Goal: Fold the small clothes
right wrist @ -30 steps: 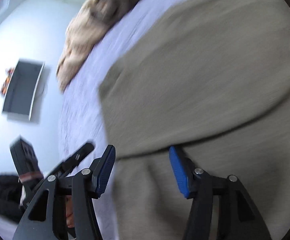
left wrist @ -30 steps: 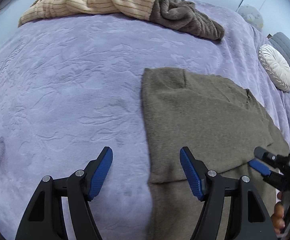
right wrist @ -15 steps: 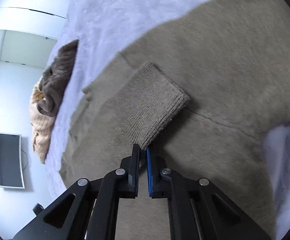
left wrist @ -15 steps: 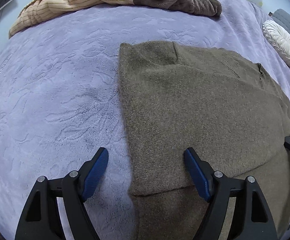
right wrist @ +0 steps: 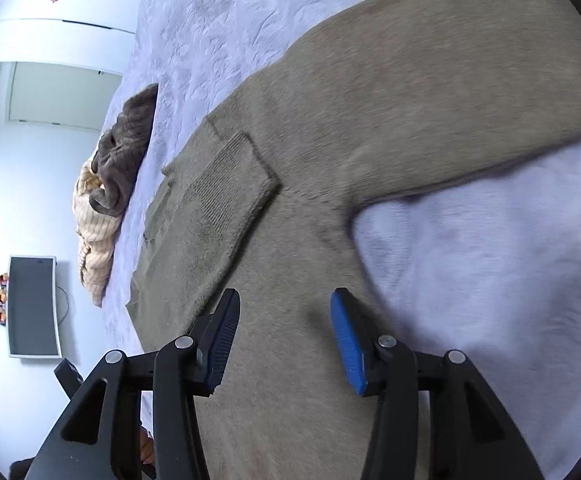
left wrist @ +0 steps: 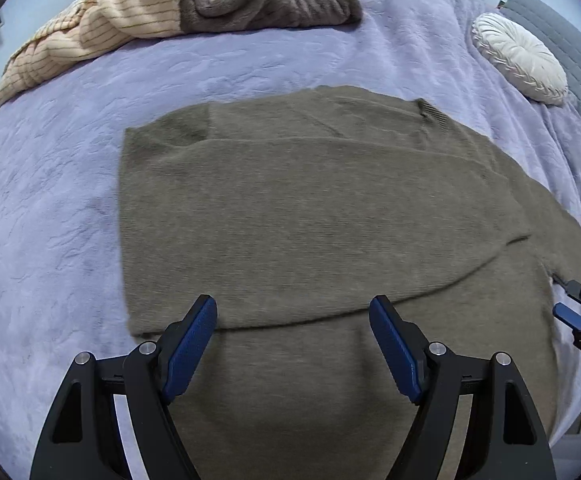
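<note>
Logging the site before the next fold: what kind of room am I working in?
Most likely a bedroom: the sweater lies on a lavender bedspread, with a round white cushion near the headboard and a wall screen.

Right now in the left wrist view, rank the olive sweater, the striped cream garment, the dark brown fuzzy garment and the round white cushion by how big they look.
1. olive sweater, by far.
2. striped cream garment.
3. dark brown fuzzy garment, close to the cream one and bunched, so unsure.
4. round white cushion.
Everything but the sweater lies farther off, so true sizes may differ.
</note>
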Motion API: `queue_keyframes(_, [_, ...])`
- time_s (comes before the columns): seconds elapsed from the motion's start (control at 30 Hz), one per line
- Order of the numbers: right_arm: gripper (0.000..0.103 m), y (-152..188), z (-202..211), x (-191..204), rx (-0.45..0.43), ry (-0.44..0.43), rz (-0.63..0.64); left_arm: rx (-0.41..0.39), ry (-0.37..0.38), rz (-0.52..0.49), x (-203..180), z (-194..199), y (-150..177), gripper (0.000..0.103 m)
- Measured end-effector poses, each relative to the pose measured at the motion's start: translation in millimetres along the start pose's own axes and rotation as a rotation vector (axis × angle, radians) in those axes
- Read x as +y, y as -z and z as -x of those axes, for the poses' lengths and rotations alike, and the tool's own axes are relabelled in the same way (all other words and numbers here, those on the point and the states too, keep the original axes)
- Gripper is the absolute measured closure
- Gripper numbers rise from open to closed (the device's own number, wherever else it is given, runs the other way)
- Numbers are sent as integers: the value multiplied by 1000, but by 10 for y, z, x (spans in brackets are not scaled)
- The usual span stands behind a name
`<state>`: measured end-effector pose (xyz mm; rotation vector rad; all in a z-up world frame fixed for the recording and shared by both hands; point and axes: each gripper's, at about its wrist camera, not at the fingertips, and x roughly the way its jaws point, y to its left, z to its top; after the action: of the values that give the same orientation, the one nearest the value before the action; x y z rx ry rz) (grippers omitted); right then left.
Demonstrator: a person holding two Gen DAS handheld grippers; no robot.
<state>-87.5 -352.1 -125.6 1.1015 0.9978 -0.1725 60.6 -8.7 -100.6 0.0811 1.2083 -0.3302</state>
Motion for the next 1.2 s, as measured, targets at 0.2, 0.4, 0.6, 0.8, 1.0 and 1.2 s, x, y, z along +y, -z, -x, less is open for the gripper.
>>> queue_keyframes(0.2, [52,-141,413,-365,-82,65,-27,36,96,-45,-760,-159,9,23])
queue_keyframes(0.4, [52,-385,1010,-973,-293,160,-190,56,163,-87,-1419,-280,-9,23])
queue_keyframes(0.6, [52,-701,1350,-1418,-413,190,-304,61,186,-111,-1805,-359,-65,23])
queue_keyframes(0.8, [52,-993,1414,-1668,-477,67,-450,50,189,-99,-1873,-363,-103,23])
queue_keyframes(1.0, [96,-1307,1339,-1260,-435,0,-329,7,176,-41,-1573,-284,-185,23])
queue_keyframes(1.2, [96,-1416,896,104,-348,-98,65,-56,120,45,-892,-140,-304,23])
